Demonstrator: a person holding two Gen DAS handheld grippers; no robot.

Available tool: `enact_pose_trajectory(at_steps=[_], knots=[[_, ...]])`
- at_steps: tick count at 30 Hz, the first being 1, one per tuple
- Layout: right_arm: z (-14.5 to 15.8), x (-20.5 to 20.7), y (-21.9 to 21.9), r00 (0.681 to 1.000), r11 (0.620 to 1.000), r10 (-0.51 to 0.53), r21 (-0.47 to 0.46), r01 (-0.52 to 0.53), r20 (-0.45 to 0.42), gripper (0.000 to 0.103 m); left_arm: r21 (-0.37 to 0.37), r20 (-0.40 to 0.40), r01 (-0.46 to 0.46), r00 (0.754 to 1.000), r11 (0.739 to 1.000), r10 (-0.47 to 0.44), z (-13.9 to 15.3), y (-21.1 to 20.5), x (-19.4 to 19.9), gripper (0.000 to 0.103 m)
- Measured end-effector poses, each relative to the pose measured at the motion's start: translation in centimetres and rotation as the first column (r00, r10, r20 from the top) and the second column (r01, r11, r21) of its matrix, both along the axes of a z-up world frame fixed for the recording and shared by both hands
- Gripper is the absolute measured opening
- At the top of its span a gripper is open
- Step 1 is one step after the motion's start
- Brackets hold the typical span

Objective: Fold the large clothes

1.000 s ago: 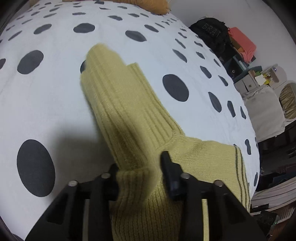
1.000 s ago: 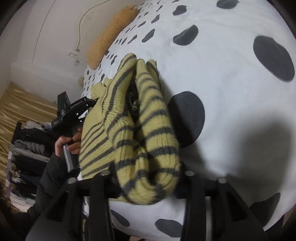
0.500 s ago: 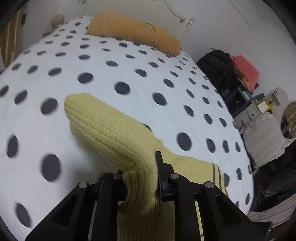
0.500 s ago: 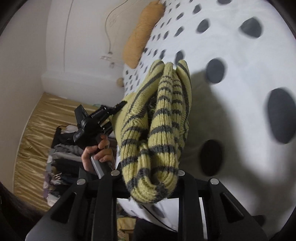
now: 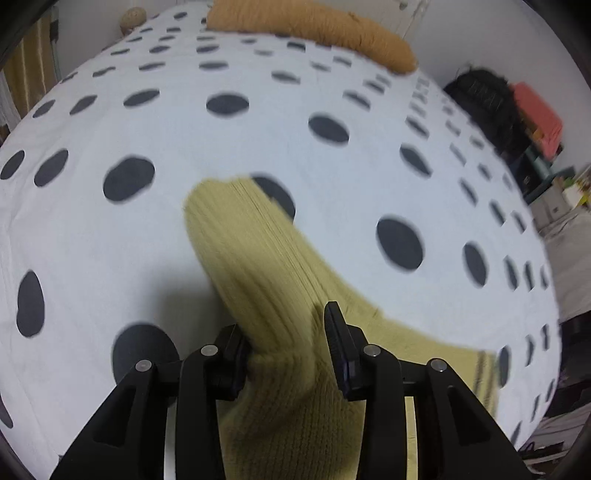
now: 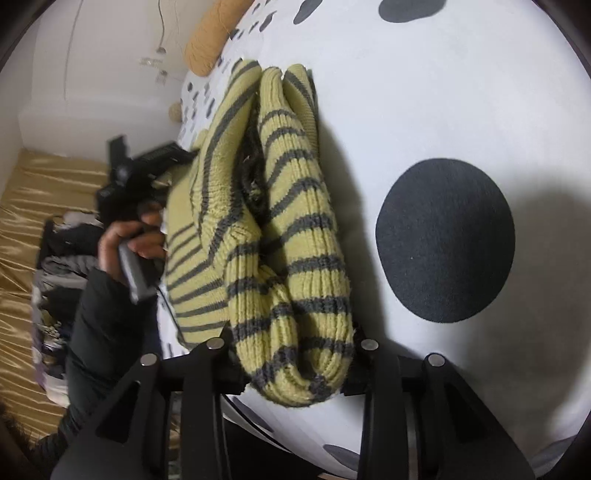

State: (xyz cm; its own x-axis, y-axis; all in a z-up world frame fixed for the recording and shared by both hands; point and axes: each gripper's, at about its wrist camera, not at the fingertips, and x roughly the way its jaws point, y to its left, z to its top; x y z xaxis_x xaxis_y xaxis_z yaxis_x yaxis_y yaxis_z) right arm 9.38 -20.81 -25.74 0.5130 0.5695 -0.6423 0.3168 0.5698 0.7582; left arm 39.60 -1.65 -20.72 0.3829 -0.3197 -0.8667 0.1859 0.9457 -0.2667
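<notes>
A yellow-green knit sweater with dark grey stripes lies on a white bed cover with black dots (image 5: 184,147). My left gripper (image 5: 286,343) is shut on the plain ribbed part of the sweater (image 5: 258,266), which stretches forward over the bed. My right gripper (image 6: 291,365) is shut on a bunched striped fold of the sweater (image 6: 288,229), held low over the bed cover (image 6: 461,92). In the right wrist view the left gripper (image 6: 147,166) shows at the left, held by a hand.
An orange bolster pillow (image 5: 314,26) lies at the head of the bed. A black backpack (image 5: 480,99), a red bag (image 5: 535,114) and shelves stand beside the bed. A gold curtain (image 6: 22,221) and hanging clothes are at the left in the right wrist view.
Both grippers rose with the sweater half a second ago and have come back down toward the bed. Both grips have held throughout.
</notes>
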Motion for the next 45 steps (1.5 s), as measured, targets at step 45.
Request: enact_pose_trajectory(at_steps=[45], knots=[[9.6, 30.8, 13.1, 0.931, 0.890, 0.362, -0.311, -0.334, 0.037, 0.000, -0.074, -0.113, -0.297, 0.951, 0.952, 0.288, -1.9, 9.3, -21.0, 0.054]])
